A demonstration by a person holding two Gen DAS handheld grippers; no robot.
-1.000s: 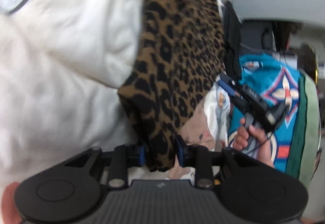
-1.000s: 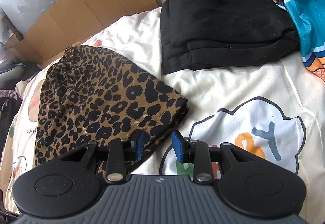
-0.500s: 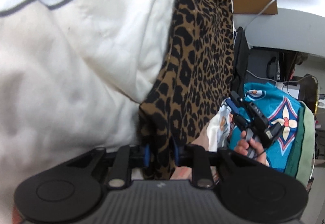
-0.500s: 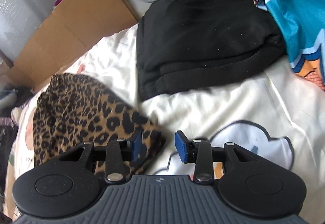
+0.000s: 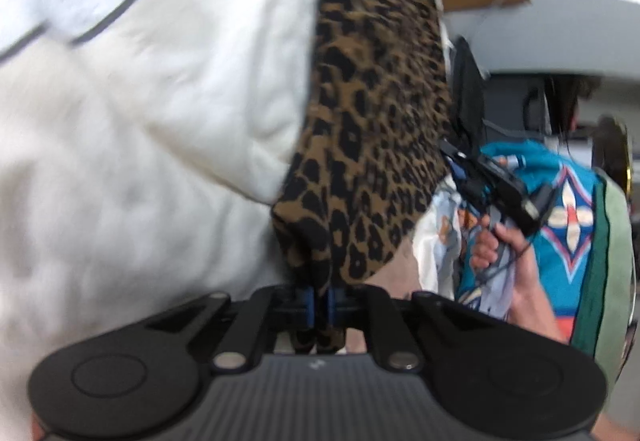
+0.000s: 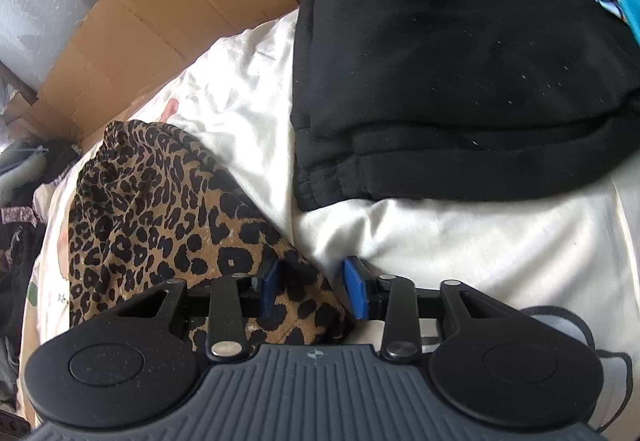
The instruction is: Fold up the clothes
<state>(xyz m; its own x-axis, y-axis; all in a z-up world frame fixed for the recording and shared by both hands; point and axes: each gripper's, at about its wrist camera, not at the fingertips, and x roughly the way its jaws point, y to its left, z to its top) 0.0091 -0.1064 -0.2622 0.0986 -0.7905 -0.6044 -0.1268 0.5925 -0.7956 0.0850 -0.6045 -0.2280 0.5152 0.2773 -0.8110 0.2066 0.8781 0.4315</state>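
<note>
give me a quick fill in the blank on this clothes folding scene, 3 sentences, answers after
1. The left gripper is shut on the edge of the ____-print brown fabric garment.
2. The folded black fleece garment lies on a ____ bedsheet.
3. Behind the bed leans a flattened brown ____ box.

Missing words: leopard; white; cardboard

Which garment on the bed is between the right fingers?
The leopard-print garment: its near corner sits between the right gripper fingers. The folded black garment lies farther back, untouched.
</note>
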